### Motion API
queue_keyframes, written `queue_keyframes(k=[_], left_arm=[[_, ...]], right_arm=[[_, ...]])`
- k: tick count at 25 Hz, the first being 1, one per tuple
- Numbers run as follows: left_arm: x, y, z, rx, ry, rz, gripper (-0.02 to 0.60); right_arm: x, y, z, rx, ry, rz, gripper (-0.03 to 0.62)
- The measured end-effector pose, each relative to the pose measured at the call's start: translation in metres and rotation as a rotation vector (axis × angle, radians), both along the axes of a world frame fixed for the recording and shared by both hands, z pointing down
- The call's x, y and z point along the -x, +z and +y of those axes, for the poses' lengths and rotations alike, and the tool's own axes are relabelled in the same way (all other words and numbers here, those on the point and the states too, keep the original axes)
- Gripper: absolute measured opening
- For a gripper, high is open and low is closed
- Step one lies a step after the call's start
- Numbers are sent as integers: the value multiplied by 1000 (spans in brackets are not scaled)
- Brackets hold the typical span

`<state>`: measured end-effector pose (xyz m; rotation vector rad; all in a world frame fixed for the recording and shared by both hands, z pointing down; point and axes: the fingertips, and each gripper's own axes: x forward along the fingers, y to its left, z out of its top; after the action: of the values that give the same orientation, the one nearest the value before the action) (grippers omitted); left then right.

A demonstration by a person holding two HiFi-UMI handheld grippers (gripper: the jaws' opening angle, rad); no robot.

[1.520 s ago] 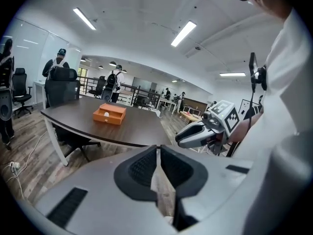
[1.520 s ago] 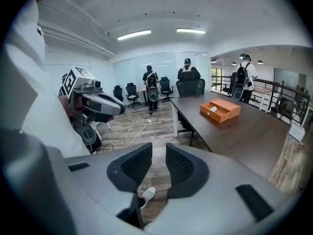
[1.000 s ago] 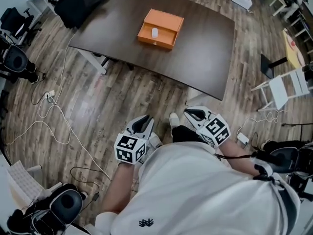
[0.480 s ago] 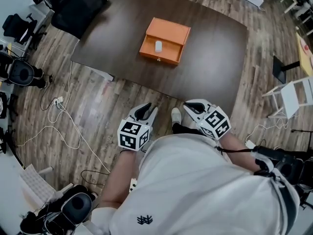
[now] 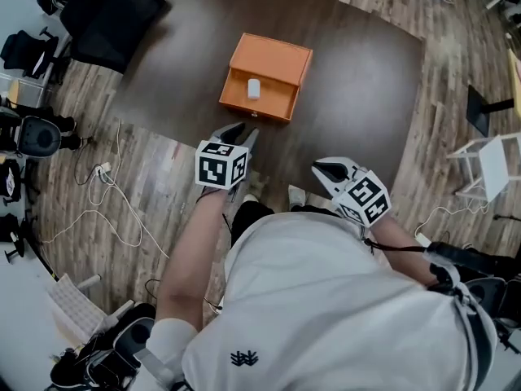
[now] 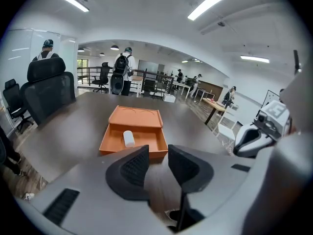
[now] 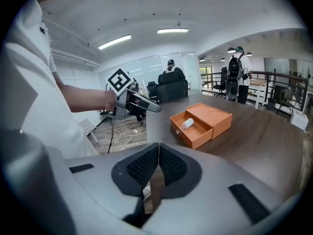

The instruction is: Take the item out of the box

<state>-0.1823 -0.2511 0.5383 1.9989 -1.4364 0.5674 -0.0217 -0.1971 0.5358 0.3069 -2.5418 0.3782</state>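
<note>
Two tools are in play, one in each hand. Little print can be read. Each tool carries a marker cube [image 5: 221, 168] with black-and-white square patterns, and the white shirt [image 5: 326, 300] bears a small dark emblem [image 5: 242, 358], too small for us to make out. The orange box [image 5: 264, 76] has two faint rings pressed into its top, and we find no lettering on it that we can read.

The box stands on the dark table [image 5: 350, 96] with its drawer [image 5: 248, 96] pulled out toward us, a small knob [image 5: 253, 114] at the middle of the drawer's front. In the drawer lies the white cylinder [image 5: 253, 89], flat on its side. Its long axis runs from the drawer's front toward the box body, so one round end faces us and the other faces the box. In the left gripper view it leans slightly to the left as it runs away from us.

The left tool [image 5: 236, 130] hangs over the table's near edge, aimed at the drawer and not touching the box. Its jaws are opening, with a gap between the ribbed pads and only the table's surface seen through it.

The right tool [image 5: 326, 168] is held lower, over the wooden floor [image 5: 146, 169] just beside the table's edge. Its jaws are pressed together with nothing between them.
</note>
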Motion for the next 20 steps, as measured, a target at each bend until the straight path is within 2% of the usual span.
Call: queue_keyframes(k=[5, 10, 15, 20], left_arm=[[19, 29, -57, 88, 38, -56, 123], [29, 69, -106, 193, 61, -121, 164], [39, 100, -142, 287, 50, -146, 169], [48, 123, -153, 359, 42, -147, 179]], right_arm=[[2, 1, -22, 15, 92, -28, 5], [-19, 11, -41, 44, 190, -27, 5], [-37, 21, -54, 80, 260, -12, 5], [-42, 27, -49, 110, 291, -13, 5]])
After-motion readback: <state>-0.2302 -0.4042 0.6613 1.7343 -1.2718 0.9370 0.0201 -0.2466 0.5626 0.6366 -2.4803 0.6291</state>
